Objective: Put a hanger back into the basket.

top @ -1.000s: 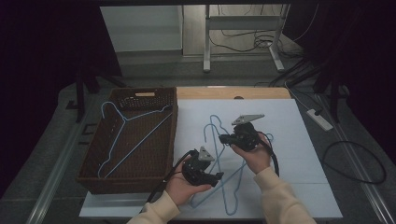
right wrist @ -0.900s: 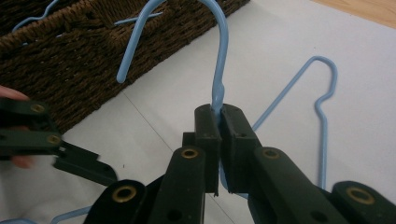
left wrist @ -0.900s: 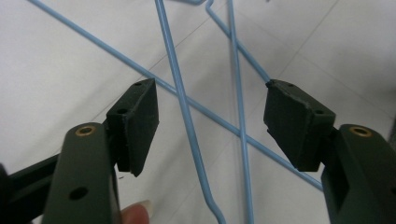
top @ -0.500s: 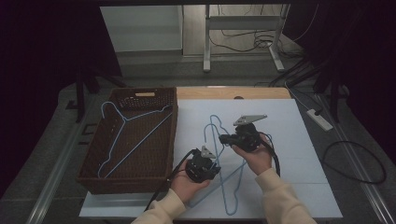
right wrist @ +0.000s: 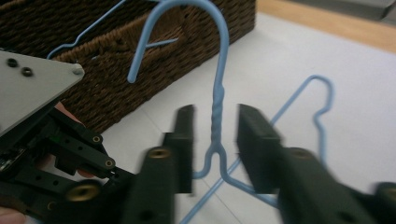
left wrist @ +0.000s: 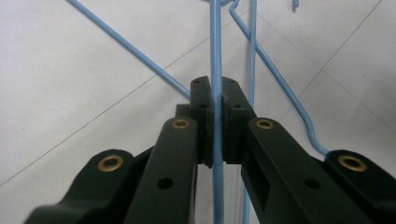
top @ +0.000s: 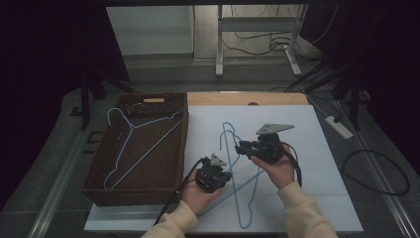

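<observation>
Desk (top: pixel 317 129) under white sheet. Wicker basket (top: pixel 184 144) at left, one blue hanger (top: pixel 130 148) lying inside. Second blue hanger (top: pixel 233 144) on the sheet between both hands, beside the basket. Left claw (left wrist: pixel 216 98) pinching this hanger's straight wire. Right claw (right wrist: pixel 215 122) spread, just been opening; twisted neck stands between the pads, untouched.

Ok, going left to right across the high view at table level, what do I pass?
Wicker basket with a blue hanger in it → left gripper → blue hanger on the sheet → right gripper → white power strip → black cable loop.
</observation>
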Available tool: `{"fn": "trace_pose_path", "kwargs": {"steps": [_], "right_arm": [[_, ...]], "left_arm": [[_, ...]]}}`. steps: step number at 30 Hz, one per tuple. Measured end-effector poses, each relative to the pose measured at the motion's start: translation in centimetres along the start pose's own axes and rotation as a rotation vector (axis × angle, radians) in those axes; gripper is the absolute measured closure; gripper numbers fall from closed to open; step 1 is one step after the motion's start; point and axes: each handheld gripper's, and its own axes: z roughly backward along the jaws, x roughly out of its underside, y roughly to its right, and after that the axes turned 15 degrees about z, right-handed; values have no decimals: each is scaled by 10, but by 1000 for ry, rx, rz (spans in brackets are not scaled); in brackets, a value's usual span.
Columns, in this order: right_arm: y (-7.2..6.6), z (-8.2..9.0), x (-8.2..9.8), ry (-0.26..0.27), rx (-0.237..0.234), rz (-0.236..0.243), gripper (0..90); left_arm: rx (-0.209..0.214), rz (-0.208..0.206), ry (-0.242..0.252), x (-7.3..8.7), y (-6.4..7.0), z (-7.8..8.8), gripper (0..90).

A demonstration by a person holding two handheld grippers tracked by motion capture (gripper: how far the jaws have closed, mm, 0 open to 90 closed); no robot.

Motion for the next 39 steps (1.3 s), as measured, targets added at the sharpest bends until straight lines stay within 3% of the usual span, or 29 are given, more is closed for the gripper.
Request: {"fn": "trace_pose_path", "kwargs": {"steps": [3,4,13,17,25,32,39], "right_arm": [[-2,9,3,29,25,-7,548],[-5,23,8,56,67,-14,478],[-10,56,45,65,130,-13,402],[-6,69,69,59,171,-32,374],[-6,81,88,49,205,-32,359],[-5,92,100,45,231,-53,359],[-3,92,105,30,234,-55,360]], "left_arm": [[12,8,7,0,0,0,853],[20,14,15,1,0,1,853],[50,35,37,0,0,6,854],[87,53,47,0,0,8,855],[133,63,62,0,3,13,856],[144,56,86,-3,5,24,856],[184,34,126,-11,9,50,856]]}}
